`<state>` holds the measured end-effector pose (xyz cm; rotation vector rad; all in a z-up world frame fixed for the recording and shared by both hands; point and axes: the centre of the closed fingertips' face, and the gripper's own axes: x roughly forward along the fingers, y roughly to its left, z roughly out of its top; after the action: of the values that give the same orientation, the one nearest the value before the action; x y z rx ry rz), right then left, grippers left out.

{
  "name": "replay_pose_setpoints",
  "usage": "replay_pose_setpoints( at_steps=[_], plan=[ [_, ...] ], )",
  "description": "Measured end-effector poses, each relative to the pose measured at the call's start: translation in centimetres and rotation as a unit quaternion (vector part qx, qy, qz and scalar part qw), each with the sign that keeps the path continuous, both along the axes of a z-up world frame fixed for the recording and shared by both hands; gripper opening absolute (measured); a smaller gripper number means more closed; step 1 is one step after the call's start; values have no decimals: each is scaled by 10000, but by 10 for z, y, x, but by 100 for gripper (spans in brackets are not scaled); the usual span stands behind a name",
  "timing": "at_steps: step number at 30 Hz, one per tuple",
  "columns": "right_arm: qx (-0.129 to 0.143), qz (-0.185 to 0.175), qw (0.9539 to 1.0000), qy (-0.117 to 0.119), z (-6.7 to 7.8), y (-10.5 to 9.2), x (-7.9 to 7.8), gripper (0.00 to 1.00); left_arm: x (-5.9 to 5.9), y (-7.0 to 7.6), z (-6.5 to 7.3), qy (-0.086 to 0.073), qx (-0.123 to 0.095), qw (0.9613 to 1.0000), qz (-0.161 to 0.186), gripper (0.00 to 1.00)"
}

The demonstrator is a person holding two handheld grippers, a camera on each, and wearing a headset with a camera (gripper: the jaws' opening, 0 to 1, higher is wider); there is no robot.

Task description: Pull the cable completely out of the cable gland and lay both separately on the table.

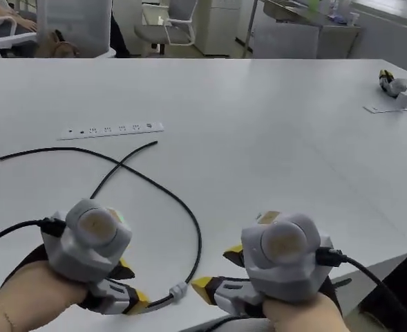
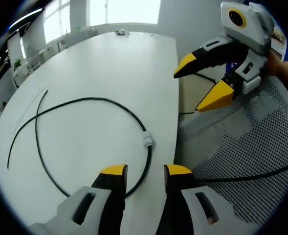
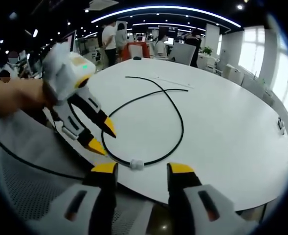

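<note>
While threaded on cable (image 1: 197,235), gland (image 1: 178,291) on surface (image 1: 272,138) just ahead of L gripper (image 2: 146,170) fingers, btwn both pairs. L & R gripper (image 3: 143,169) fingers apart, empty. Nothing done yet; to do: grip, pull out, lay sep.

white table (image 1: 272,131) | office chair (image 1: 177,19) behind it | bright windows (image 2: 126,11) | curved ceiling light strips (image 3: 168,8)

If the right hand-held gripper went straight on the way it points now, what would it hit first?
Most likely the white cable gland on the black cable, which lies just ahead of the right hand-held gripper, in line with the gap between its open jaws. Depth is hard to judge, though.
</note>
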<state>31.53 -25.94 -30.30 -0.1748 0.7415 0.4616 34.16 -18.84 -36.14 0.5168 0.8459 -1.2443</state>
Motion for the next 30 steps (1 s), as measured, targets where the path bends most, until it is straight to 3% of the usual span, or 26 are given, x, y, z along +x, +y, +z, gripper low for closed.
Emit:
replay_pose_setpoints(
  at_steps=[3,6,10,13,18,23,25,26,30],
  plan=[
    [-7,-30,10000,13,0,-1,1,41,1,-17,-9,131,-95,9998,66,28],
    [-10,-72,10000,15,0,-2,1,40,2,-32,-18,149,-134,9997,126,25],
    [-13,-115,9999,33,0,-3,1,40,4,-42,-28,146,-156,9993,296,29],
    [0,-154,9999,40,0,-4,0,40,-1,-51,-33,285,-249,9988,324,24],
    [-24,-156,9998,73,-1,-5,0,40,-1,-49,-45,185,23,9994,300,21],
    [-36,-119,9999,99,-2,-3,-1,40,0,-50,-47,131,38,9993,346,23],
    [-36,-111,9999,104,-3,-3,-1,40,1,-52,-49,32,11,9996,271,20],
    [-41,-107,9999,110,-3,-3,-1,40,1,-49,-54,-75,155,9997,189,19],
    [-41,-87,9999,116,-3,-2,-1,40,4,-51,-54,-151,101,9996,196,18]
  ],
)
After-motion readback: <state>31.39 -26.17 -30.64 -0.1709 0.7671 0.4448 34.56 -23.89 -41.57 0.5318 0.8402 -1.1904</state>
